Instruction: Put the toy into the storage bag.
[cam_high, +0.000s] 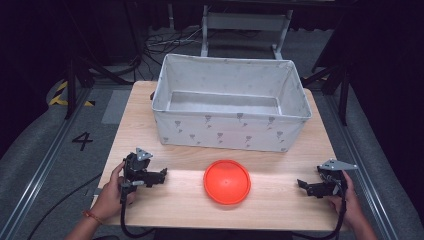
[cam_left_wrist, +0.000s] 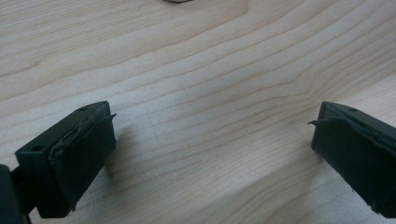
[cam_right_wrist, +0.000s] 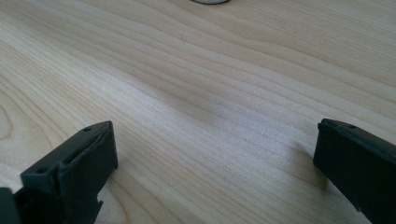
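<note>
Wooden table (cam_high: 280, 210), light grain, bare between the items noted below. At its far half stands a white fabric bin (cam_high: 230, 127), open at the top, printed with small grey marks, nothing visible inside.

Just in front of the bin's near wall, apart from it, lies an orange disc (cam_high: 227, 181) flat on the table, near the middle of the near half (whether it is a lid or a shallow dish, domed side up, cannot be told). Being round, it has no long axis and points no particular way; approach from either side would meet the same rim.

The left gripper (cam_high: 161, 176) rests low at the table's left, jaws facing right towards the disc. The right gripper (cam_high: 302, 184) sits at the table's right edge, jaws facing left towards it. The disc lies between the two, and the left gripper appears somewhat nearer.

Both pairs of jaws stand wide apart with bare wood between them, as each gripper view confirms; nothing is held by either.

Judgement: work not yet begun; the disc is untouched.
</note>
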